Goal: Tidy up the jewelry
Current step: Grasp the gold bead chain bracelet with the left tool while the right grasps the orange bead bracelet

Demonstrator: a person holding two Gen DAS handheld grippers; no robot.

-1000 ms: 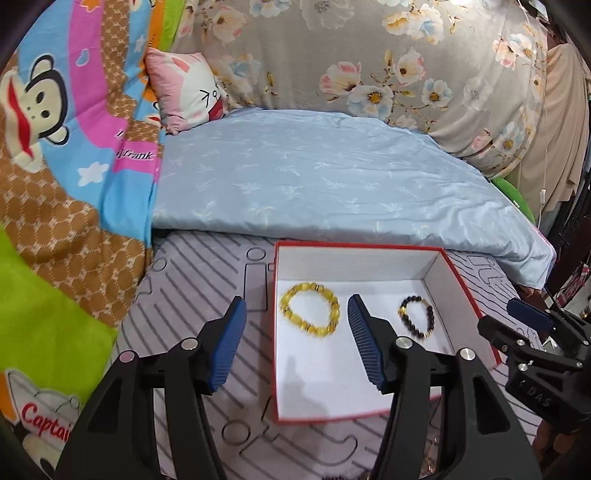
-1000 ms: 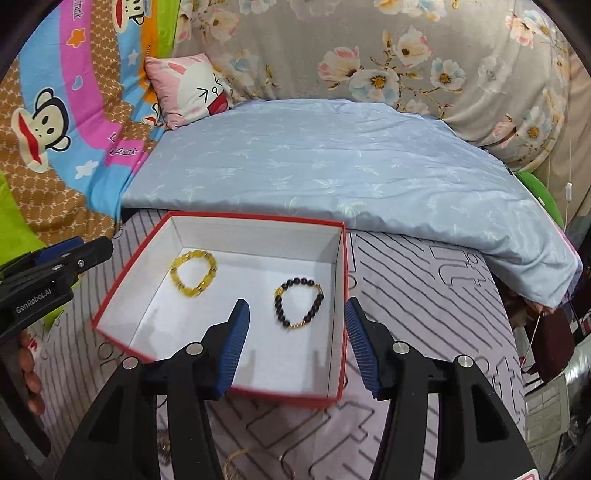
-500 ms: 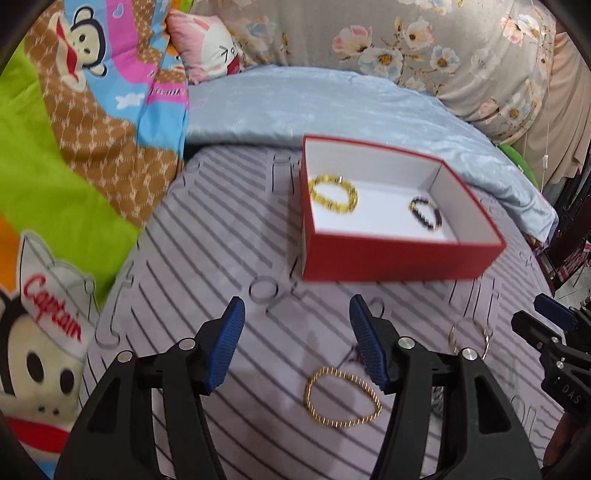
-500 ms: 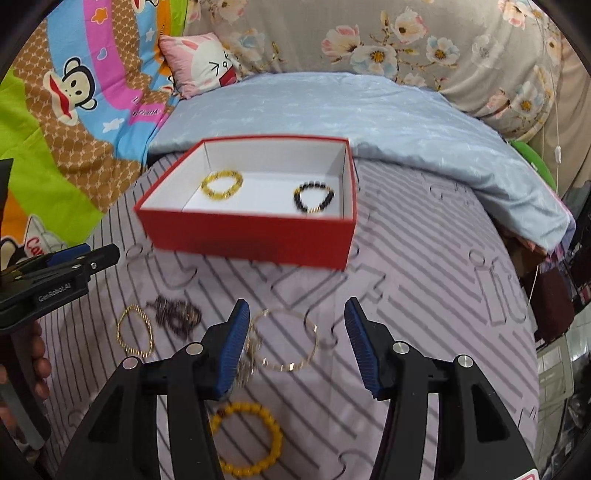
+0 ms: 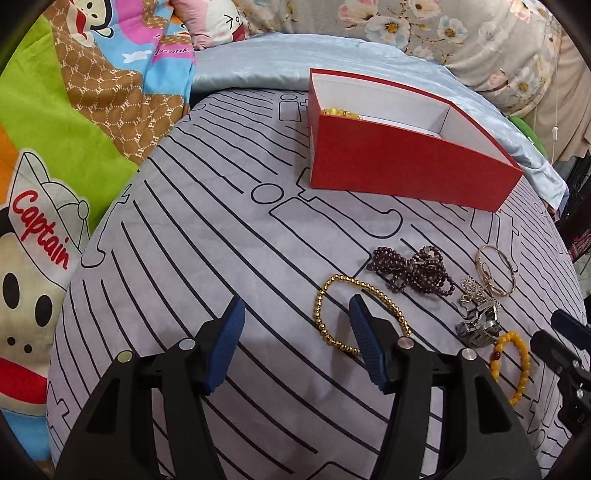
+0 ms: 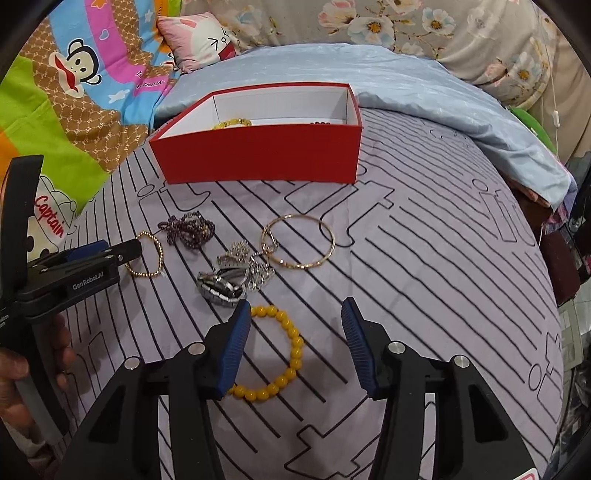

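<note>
A red box (image 5: 406,166) (image 6: 258,155) with a white inside stands on the striped grey sheet; a yellow bracelet (image 6: 232,123) and a dark one (image 6: 320,122) peek over its wall. Loose on the sheet lie a gold bead bracelet (image 5: 332,291) (image 6: 146,254), a dark purple bead strand (image 5: 410,269) (image 6: 188,229), a silver watch and chain (image 5: 478,317) (image 6: 232,273), a thin gold bangle (image 5: 496,269) (image 6: 299,242) and a yellow bead bracelet (image 5: 517,362) (image 6: 280,354). My left gripper (image 5: 297,325) is open, its right finger over the gold bead bracelet. My right gripper (image 6: 293,325) is open over the yellow bead bracelet.
A light blue pillow (image 6: 369,81) lies behind the box. A colourful cartoon blanket (image 5: 74,129) covers the left side. A floral cushion (image 6: 443,33) is at the back. The bed's edge drops off at the right (image 6: 554,258).
Both grippers have pulled back from over the box and dropped low over the sheet; the loose jewelry has come into view between and under the fingers. Both stay open.
</note>
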